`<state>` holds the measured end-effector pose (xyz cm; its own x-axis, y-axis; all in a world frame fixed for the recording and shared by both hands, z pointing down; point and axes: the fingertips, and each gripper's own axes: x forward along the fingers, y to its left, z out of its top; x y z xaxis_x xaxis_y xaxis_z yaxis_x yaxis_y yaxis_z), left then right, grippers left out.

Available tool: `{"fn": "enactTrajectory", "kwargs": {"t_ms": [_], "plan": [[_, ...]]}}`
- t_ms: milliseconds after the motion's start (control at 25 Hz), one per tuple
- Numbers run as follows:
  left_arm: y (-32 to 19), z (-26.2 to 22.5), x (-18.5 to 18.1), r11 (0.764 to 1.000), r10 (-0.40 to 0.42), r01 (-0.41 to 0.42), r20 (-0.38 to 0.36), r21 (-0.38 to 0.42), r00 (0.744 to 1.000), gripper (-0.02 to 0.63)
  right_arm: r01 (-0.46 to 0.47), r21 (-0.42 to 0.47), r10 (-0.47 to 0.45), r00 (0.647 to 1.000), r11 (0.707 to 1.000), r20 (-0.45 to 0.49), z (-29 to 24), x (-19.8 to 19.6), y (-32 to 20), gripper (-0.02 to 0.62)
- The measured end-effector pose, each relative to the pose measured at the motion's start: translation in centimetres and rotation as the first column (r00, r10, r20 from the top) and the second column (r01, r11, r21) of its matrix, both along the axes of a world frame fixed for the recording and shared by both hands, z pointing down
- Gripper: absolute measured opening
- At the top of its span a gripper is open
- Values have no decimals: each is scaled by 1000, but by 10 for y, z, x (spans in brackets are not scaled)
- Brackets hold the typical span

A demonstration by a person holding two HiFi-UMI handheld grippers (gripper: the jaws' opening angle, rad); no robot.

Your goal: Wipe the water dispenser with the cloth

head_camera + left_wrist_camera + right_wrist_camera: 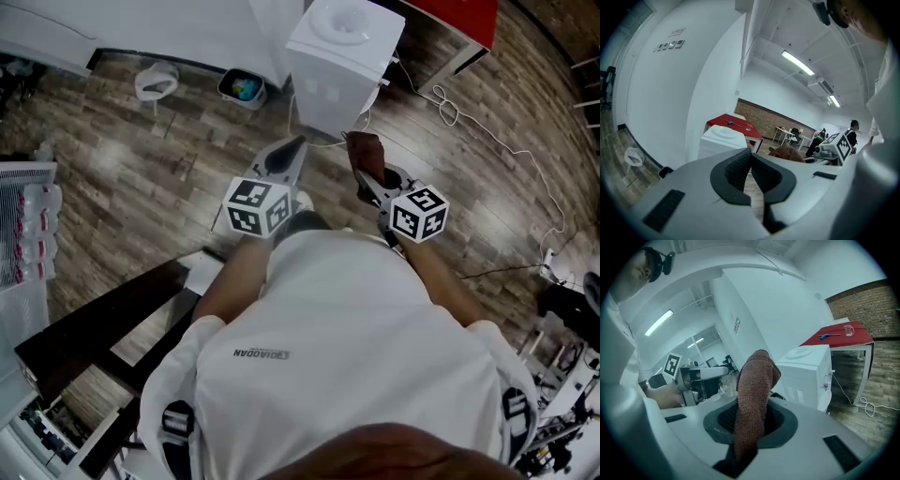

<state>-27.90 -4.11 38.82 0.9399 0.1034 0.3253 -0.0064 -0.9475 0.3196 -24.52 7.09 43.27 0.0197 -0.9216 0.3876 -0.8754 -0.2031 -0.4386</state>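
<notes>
Now our right gripper (750, 420) clamps the brown terry cloth (754, 390); our left gripper (751, 164) is closed, empty. The white boxy water dispenser (342, 61) stands ahead, apart; hard rubbing could pull the cloth out.

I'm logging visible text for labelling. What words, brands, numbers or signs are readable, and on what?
None reads clearly.
Shirt print: upside down, too blurred to read.
Wall sign: too small to read.
Marker cubes: square patterns, no words.
</notes>
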Motion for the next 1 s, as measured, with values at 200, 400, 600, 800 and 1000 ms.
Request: {"fn": "enactTrajectory", "kwargs": {"t_ms": [200,400,600,800,1000], "plan": [[-31,-5,25,1000,20,-20,-1,23,1000,-3,-4,-32,2,999,999,-46,-1,25,-36,52],[-52,-6,43,996,68,-69,17,55,998,-4,-9,-63,2,994,998,-106,-4,47,-72,52],[-79,10,48,995,94,-97,80,33,992,-3,-14,-94,-1,986,995,-166,-2,67,-111,52],[-99,30,45,991,128,-133,137,26,982,-3,-21,-137,-17,963,990,-268,3,88,-146,52],[-104,44,35,983,160,-174,195,56,968,-3,-17,-139,-12,979,990,-203,12,111,-184,52]]}}
